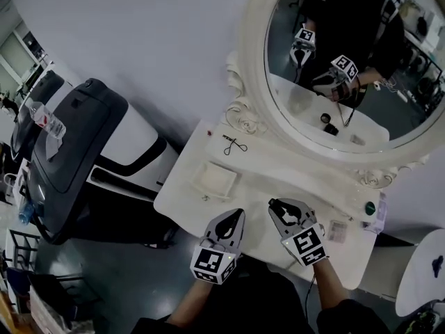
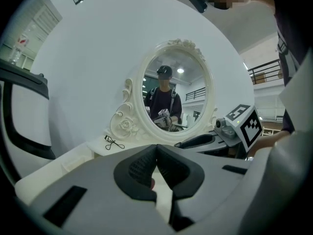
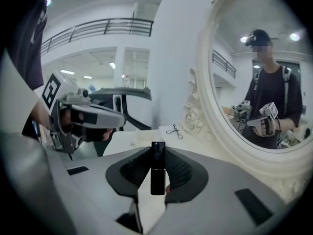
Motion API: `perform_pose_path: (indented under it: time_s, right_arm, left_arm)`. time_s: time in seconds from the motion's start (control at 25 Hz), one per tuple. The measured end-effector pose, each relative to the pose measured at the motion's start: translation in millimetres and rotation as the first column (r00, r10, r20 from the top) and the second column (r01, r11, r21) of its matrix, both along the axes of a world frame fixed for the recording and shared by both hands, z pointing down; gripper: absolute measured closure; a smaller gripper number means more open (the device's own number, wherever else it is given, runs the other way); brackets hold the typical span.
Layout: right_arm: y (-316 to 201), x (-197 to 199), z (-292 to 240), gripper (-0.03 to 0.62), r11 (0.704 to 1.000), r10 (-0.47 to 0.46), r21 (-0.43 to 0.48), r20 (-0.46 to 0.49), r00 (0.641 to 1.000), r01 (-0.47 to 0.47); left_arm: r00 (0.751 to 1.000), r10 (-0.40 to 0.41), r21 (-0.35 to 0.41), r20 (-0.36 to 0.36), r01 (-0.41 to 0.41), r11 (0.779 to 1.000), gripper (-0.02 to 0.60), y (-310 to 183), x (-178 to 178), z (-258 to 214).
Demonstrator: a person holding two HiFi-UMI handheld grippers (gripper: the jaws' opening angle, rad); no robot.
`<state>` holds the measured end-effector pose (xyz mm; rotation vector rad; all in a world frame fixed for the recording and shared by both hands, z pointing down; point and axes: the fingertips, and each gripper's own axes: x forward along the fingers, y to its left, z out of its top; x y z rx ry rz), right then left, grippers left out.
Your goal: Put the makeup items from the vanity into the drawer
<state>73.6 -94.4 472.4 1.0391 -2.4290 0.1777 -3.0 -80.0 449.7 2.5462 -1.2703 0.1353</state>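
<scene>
My right gripper [image 3: 157, 161] is shut on a slim black makeup tube [image 3: 157, 169], which stands upright between the pads. In the head view that gripper [image 1: 281, 207] hovers over the near edge of the white vanity top [image 1: 278, 176]. My left gripper [image 1: 235, 218] hangs just to its left, also at the near edge. Its jaws [image 2: 156, 152] are shut with nothing between them. A black eyelash curler [image 1: 234, 145] lies at the back left of the top, by the mirror's base. A small green-lidded jar [image 1: 370, 208] and a clear flat item [image 1: 338, 229] sit at the right end.
A shallow white tray [image 1: 215, 180] rests on the left part of the vanity. The oval white-framed mirror [image 1: 259, 96] rises behind and reflects the person and both grippers. A dark treadmill [image 1: 76, 138] stands to the left, and a white stool [image 1: 425, 270] to the right.
</scene>
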Motion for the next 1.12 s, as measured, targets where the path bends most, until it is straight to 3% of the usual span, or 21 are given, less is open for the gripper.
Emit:
perform_pose_path:
  time_s: [0.16, 0.28, 0.76, 1.12]
  right_arm:
    - [-1.7, 1.6, -25.8, 0.491, 0.994, 0.085, 0.051, 0.163, 0.983, -0.095]
    - [-4.2, -3.3, -36.4, 0.491, 0.992, 0.091, 0.069, 0.22, 0.971, -0.108]
    - [-22.1, -20.9, -43.7, 0.491, 0.996, -0.003, 0.085, 0.249, 0.968, -0.018]
    - [-33.2, -56.6, -34.2, 0.491, 0.993, -0.108, 0.075, 0.259, 0.96, 0.092]
  left_arm:
    - [1.0, -0.011, 0.045, 0.012, 0.011, 0.999, 0.568, -1.6, -7.2, -16.6]
    - [1.0, -0.018, 0.062, 0.021, 0.017, 0.998, 0.568, -3.1, -11.6, -21.7]
    - [0.991, -0.13, 0.052, -0.004, 0.13, 0.99, 0.568, -11.2, -31.7, -20.8]
    - [0.972, -0.228, 0.043, 0.049, 0.226, 0.973, 0.568, -19.9, -59.9, -6.7]
